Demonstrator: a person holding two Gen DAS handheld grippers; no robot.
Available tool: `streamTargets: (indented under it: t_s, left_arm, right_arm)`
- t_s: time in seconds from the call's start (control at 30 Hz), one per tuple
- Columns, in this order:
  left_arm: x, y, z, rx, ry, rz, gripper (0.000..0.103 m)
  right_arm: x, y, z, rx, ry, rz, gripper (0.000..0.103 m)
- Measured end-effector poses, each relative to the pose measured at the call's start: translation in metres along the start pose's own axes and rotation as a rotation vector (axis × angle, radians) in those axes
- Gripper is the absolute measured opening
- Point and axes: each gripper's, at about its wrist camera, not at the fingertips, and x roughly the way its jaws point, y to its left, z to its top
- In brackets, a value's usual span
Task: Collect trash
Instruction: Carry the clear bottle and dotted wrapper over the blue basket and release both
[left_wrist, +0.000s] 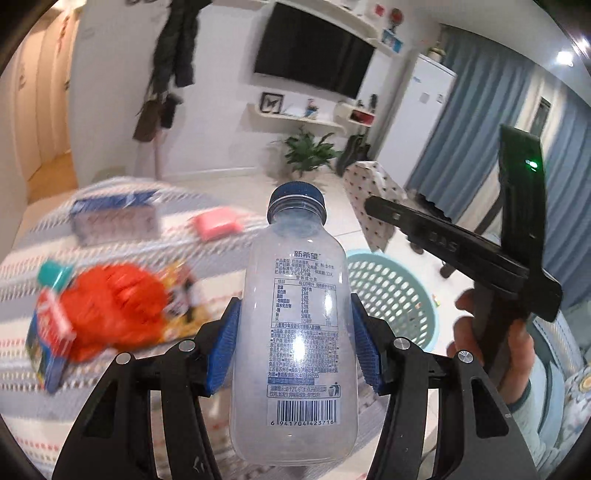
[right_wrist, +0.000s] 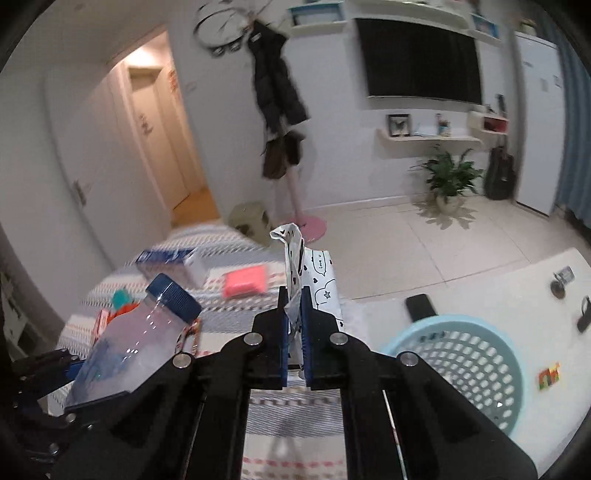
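My left gripper (left_wrist: 295, 332) is shut on a cloudy white plastic bottle (left_wrist: 295, 332) with a blue cap, held upright above the striped bed; the bottle also shows at the lower left of the right wrist view (right_wrist: 136, 343). My right gripper (right_wrist: 294, 314) is shut on a white wrapper printed with black hearts and speech bubbles (right_wrist: 314, 280), lifted above the bed. A light blue perforated basket (right_wrist: 465, 365) stands on the floor to the right; it also shows behind the bottle in the left wrist view (left_wrist: 391, 299).
On the striped bed (left_wrist: 122, 369) lie an orange-red bag (left_wrist: 110, 306), a blue and red carton (left_wrist: 48, 339), a blue box (left_wrist: 114, 214) and a pink packet (left_wrist: 216, 223). A white table (right_wrist: 498, 291) with a phone (right_wrist: 420, 306) is at the right.
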Motion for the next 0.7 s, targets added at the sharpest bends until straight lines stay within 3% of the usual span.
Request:
streamTargets:
  t_s: [0.33, 0.5, 0.7]
  left_arm:
    - [0.06, -0.072, 0.026, 0.084, 0.037, -0.155, 0.055]
    - [0.099, -0.098, 0.024, 0.13, 0.081, -0.191, 0.055]
    - [0.145, -0.116, 0.009, 0.148, 0.173, -0.175, 0.055]
  right_arm:
    - [-0.053, -0.097, -0.023, 0.141, -0.03, -0.136, 0.004]
    - [-0.051, -0.135, -0.045, 0.215, 0.024, -0.173, 0.004]
    - [-0.03, -0.168, -0.082, 0.317, 0.131, -0.201, 0.004]
